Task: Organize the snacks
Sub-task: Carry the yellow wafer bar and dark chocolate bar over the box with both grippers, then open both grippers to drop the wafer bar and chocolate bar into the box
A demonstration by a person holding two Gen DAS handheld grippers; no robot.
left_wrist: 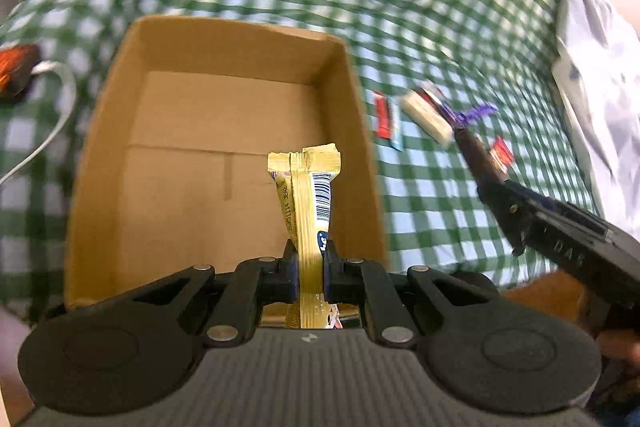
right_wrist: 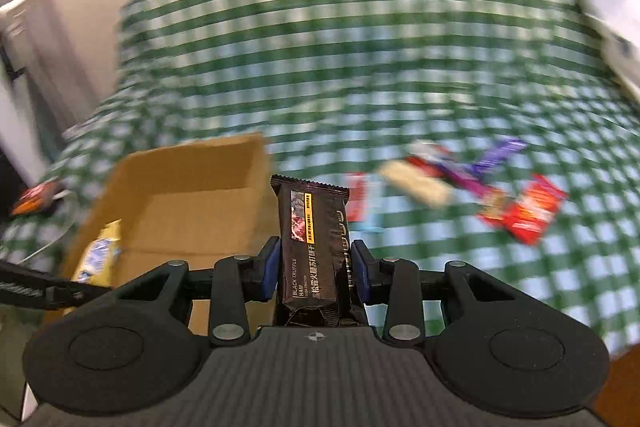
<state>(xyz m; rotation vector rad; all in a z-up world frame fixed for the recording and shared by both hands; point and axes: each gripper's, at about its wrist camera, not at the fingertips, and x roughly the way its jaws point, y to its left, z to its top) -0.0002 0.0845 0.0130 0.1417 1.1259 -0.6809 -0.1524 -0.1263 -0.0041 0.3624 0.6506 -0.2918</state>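
Note:
My left gripper (left_wrist: 310,269) is shut on a yellow snack packet (left_wrist: 310,203) and holds it upright over the open cardboard box (left_wrist: 236,39). The box floor shows bare. My right gripper (right_wrist: 315,267) is shut on a black cracker packet (right_wrist: 314,243), held above the cloth just right of the box (right_wrist: 192,167). In the right wrist view the left gripper's yellow packet (right_wrist: 98,255) shows inside the box. In the left wrist view the right gripper (left_wrist: 560,227) reaches in from the right, its fingertips blurred.
Several loose snacks lie on the green checked cloth (left_wrist: 420,7) right of the box: a red one (right_wrist: 528,213), a cream bar (right_wrist: 416,183), a purple one (right_wrist: 492,159), a red-and-blue one (left_wrist: 386,119). An orange packet (left_wrist: 14,69) and a white cable (left_wrist: 56,119) lie left.

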